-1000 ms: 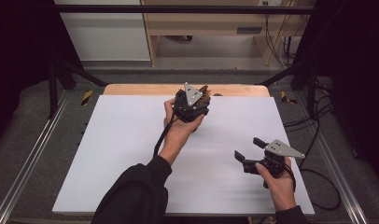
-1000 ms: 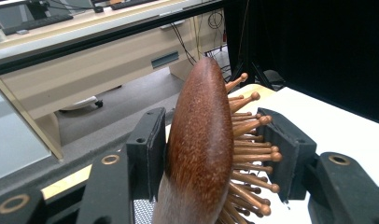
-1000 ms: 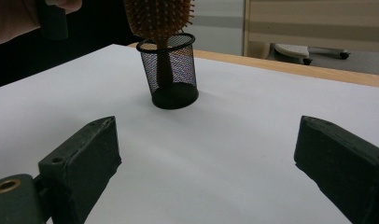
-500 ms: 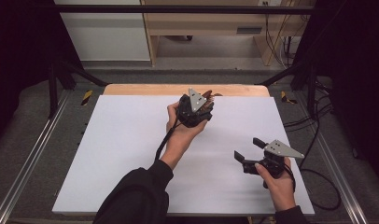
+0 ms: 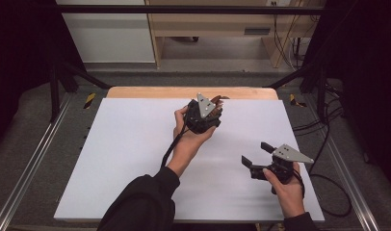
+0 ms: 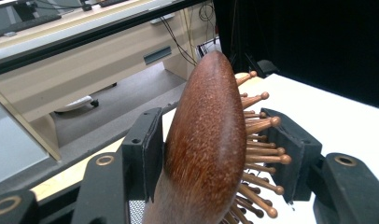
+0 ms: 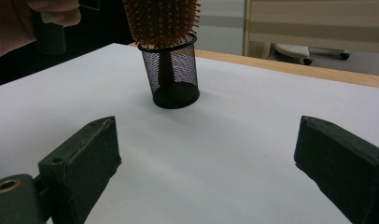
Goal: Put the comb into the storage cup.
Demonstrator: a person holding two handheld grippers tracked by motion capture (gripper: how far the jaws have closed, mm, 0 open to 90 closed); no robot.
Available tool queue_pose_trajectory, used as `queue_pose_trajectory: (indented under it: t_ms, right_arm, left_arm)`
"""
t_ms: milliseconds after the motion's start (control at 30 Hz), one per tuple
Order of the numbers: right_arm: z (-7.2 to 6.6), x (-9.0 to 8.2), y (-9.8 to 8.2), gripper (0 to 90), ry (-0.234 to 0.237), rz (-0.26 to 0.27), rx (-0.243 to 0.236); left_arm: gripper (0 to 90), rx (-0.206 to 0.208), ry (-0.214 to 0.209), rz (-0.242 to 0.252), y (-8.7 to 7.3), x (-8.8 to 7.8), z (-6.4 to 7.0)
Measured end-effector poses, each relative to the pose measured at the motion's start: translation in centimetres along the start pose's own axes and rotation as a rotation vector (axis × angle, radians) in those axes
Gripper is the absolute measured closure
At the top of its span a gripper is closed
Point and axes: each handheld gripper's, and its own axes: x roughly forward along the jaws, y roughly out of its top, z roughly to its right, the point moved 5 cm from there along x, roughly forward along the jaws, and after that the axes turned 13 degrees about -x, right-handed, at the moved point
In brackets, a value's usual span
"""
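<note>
Taking the black mesh cup (image 7: 174,74) near the table's (image 5: 111,159) far wooden edge as the mark: the left gripper (image 5: 208,111) hangs right over it, its jaws just eased apart and standing loosely either side of the wooden hairbrush (image 6: 208,140), whose handle stands down in the cup. Well to the right and nearer the person, the right gripper (image 5: 261,159) hovers over bare white tabletop, jaws wide and empty

Black sleeve (image 5: 140,204); 2 black claws, left claw (image 5: 214,107) and right claw (image 5: 255,154), wear grey triangular plates.
</note>
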Motion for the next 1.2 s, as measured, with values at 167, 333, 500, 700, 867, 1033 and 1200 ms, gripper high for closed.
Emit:
queue_pose_trajectory:
  t_ms: [167,333,500,700,867,1033,1200]
  right_arm:
    - [-0.04,-0.01,0.01,7.3,0.001,0.000,-0.001]
    - [-0.05,0.00,0.02,7.3,0.001,0.001,0.002]
    - [-0.05,0.00,0.01,7.2,0.002,0.000,0.001]
    - [-0.07,0.00,0.01,7.2,0.001,-0.001,-0.001]
    - [-0.05,0.01,0.00,7.2,0.001,-0.002,-0.002]
    - [-0.06,0.00,0.01,7.2,0.002,-0.001,-0.003]
    - [-0.05,0.00,0.01,7.2,0.002,-0.001,-0.004]
  left_arm:
    - [40.9,0.008,-0.003,-0.007,-0.30,0.16,0.51]
    - [40.5,0.014,-0.001,-0.009,-0.44,0.29,0.74]
    - [39.6,0.004,-0.006,-0.012,-0.50,0.46,0.72]
    - [38.9,-0.006,-0.008,-0.011,-0.63,0.42,0.67]
    - [38.0,-0.011,-0.013,-0.016,-0.74,0.48,0.66]
    - [37.5,-0.012,-0.014,-0.019,-0.83,0.59,0.73]
    - [36.6,-0.013,-0.016,-0.026,-0.97,0.66,0.75]
